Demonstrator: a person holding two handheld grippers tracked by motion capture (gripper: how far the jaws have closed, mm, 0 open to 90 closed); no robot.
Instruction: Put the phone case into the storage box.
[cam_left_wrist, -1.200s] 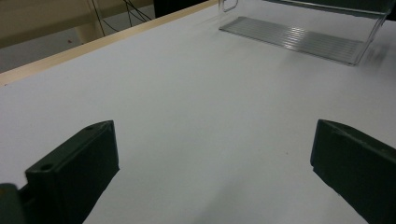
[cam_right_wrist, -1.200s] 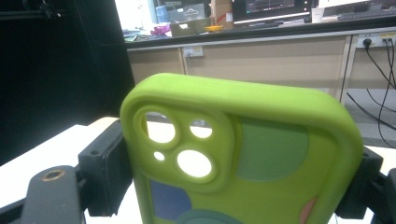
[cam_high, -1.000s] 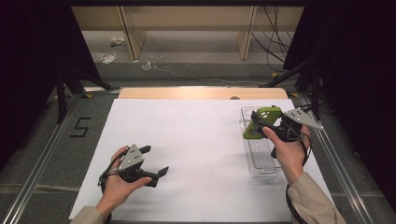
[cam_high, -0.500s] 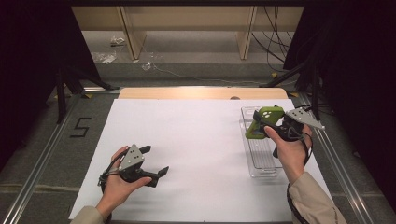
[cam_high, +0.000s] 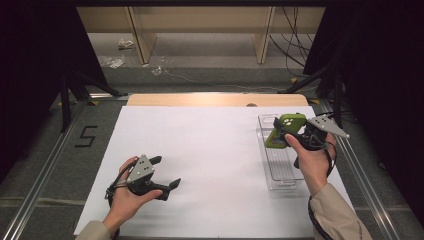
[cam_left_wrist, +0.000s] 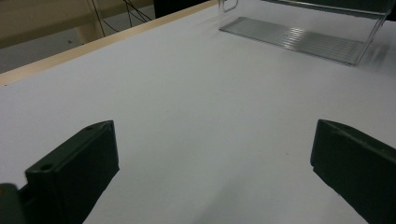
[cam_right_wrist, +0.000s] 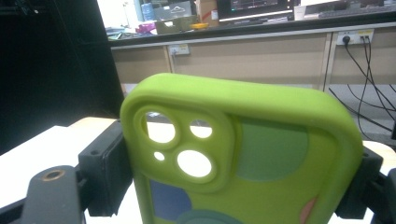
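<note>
Phone case (cam_high: 283, 130) gripped above clear tray (cam_high: 280, 172)

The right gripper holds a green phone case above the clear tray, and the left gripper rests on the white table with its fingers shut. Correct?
Not quite: the left gripper has its fingers wide apart with nothing between them, as the left gripper view shows. The right gripper does hold the green phone case above the clear tray.

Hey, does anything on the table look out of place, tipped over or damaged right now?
Nothing stands out. The green phone case is held between the right claw's jaws above the clear plastic tray, which sits flat and looks intact. The left claw rests open on the white table, with nothing spilled.
</note>
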